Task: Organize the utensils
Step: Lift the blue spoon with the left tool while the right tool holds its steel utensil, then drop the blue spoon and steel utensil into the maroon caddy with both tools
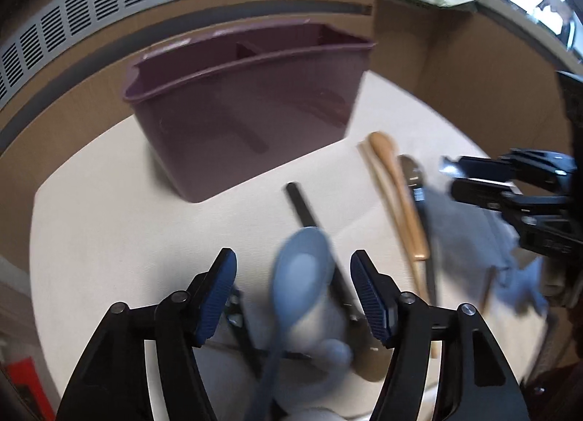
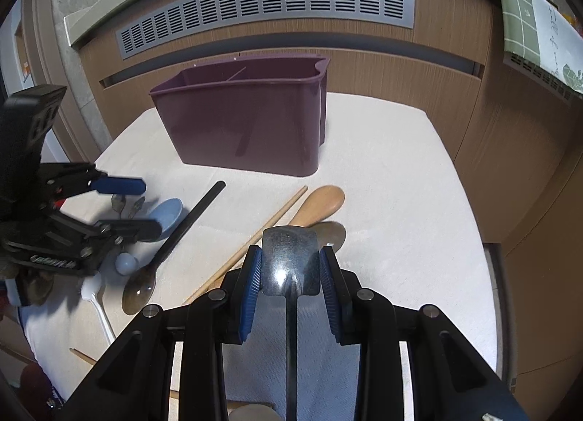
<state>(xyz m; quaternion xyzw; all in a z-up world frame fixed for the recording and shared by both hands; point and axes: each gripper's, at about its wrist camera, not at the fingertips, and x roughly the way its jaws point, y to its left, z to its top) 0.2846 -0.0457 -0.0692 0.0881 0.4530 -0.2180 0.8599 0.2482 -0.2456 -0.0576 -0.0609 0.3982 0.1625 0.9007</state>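
On the white cloth (image 2: 382, 173), progress: hardly begun; the purple caddy (image 2: 247, 122) looks empty as far as I can see in, and nearly every utensil lies outside it.
Right gripper (image 2: 290, 268): my jaws are closed on the head of a metal spatula (image 2: 289, 260).
Left gripper (image 1: 293, 289): jaws wide apart, gripping nothing, the blue spoon (image 1: 302, 271) between them (blurred, so contact is unclear).
Left to do: wooden spoon (image 2: 320, 202), chopstick (image 2: 269, 227), black-handled spoon (image 2: 175, 235), white spoon (image 2: 96, 300).
Obstacles: utensils overlap under my left gripper; the caddy's divider (image 2: 231, 74) splits it.
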